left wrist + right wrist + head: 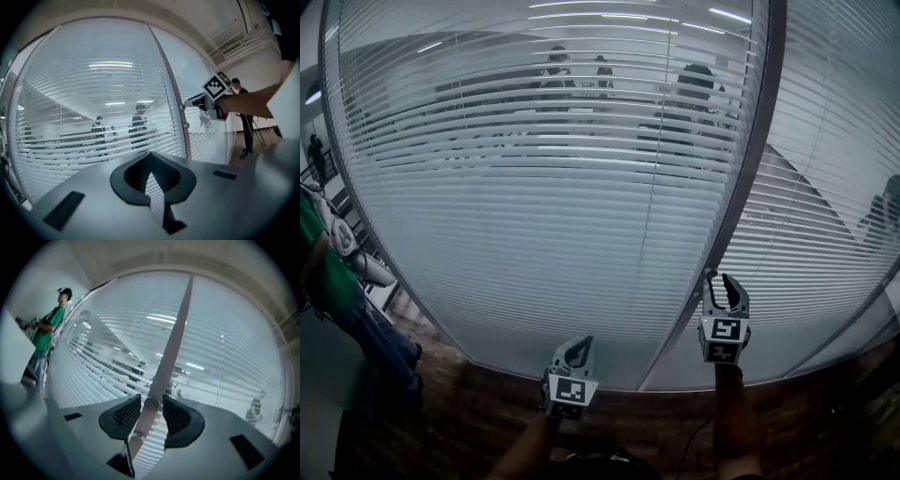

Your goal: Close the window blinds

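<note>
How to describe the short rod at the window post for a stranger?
Find the grey upright post between the two blinds. Low before it, a short pale rod stands between the jaws of the right gripper; unlike the flat, level slats, it is round and upright.

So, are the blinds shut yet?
Partly open: the blinds have gaps up top, and people show through them.

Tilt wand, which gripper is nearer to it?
Right. The right gripper has the tilt wand between its fingers; the left gripper hangs apart, facing the blinds left of the frame post.
</note>
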The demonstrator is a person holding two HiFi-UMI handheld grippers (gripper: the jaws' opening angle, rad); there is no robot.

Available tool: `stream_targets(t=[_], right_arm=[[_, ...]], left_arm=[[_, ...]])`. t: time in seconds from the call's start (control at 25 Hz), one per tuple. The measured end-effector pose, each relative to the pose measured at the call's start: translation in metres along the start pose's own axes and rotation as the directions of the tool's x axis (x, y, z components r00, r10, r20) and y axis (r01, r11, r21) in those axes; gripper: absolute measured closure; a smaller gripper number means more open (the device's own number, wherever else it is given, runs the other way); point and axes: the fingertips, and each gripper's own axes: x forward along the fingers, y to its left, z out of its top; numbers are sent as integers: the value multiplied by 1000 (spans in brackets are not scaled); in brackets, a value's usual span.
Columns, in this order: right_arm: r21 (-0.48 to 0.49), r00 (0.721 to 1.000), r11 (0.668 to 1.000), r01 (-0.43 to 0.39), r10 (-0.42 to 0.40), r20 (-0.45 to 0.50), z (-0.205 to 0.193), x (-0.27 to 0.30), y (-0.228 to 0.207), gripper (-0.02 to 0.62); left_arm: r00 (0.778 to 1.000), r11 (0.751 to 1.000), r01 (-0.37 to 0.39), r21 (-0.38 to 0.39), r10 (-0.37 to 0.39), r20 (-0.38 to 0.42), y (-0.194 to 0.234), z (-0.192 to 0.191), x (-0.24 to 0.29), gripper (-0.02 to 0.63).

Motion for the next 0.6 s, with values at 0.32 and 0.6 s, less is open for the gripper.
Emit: stream_targets(t=[0.32,0.6], right_arm=[[407,1000,914,-7,10,-5,-18,14,-2,451],[301,996,950,88,-75,-54,-15,18,-7,453]], left_arm=[[996,993,25,-115,-15,83,7,-2,3,611],[999,991,23,-135,-17,43,10,-5,-1,611]])
